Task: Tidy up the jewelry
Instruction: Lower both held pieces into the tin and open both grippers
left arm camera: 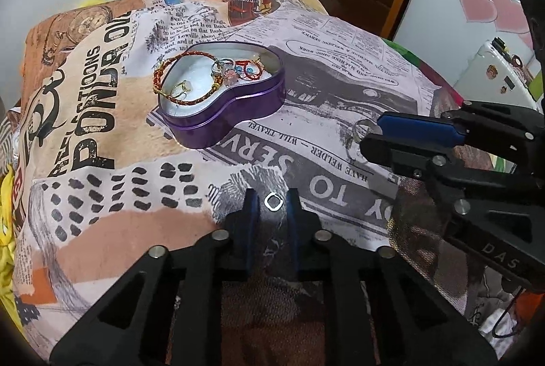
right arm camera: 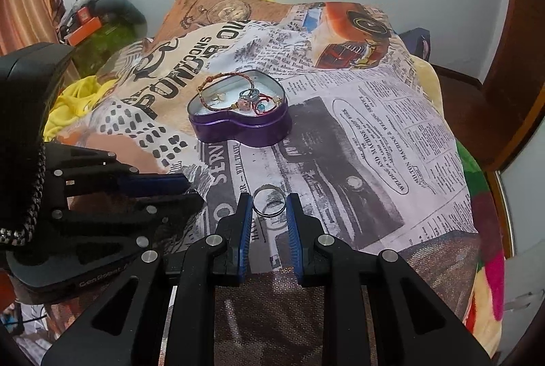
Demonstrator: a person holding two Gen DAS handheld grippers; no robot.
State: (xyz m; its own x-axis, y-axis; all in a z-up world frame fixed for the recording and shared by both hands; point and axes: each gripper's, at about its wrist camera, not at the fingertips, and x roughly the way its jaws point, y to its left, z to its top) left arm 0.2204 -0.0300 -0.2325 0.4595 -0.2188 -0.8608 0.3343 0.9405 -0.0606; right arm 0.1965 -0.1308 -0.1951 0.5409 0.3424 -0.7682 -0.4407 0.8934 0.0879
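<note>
In the left wrist view, the left tool (left arm camera: 271, 195) sits at the lower centre of the frame with its blue-padded jaws slightly parted and a small silver ring (left arm camera: 272, 201) lying between the tips, on the printed blanket (left arm camera: 112, 195); whether the pads touch it I cannot tell, though a thin gap seems to show on each side, so I judge it not yet gripped. In the right wrist view, the right tool (right arm camera: 269, 201) is also at lower centre, its jaws parted about as wide as the larger silver ring (right arm camera: 268, 200) that stands tilted between the tips, close to or touching the pads; a firm hold cannot be confirmed. Farther up, just above the middle of both frames, the purple heart-shaped tin (left arm camera: 238, 104) rests open on the blanket, well apart from both tools. It already holds a red-and-gold braided bracelet (left arm camera: 163, 76) draped over its rim, a gold ring (left arm camera: 182, 88), and a cluster of rings and beaded pieces (left arm camera: 235, 68). By my reading the sorting is mostly done, with these two rings apparently the last loose pieces to carry over to the tin.
</note>
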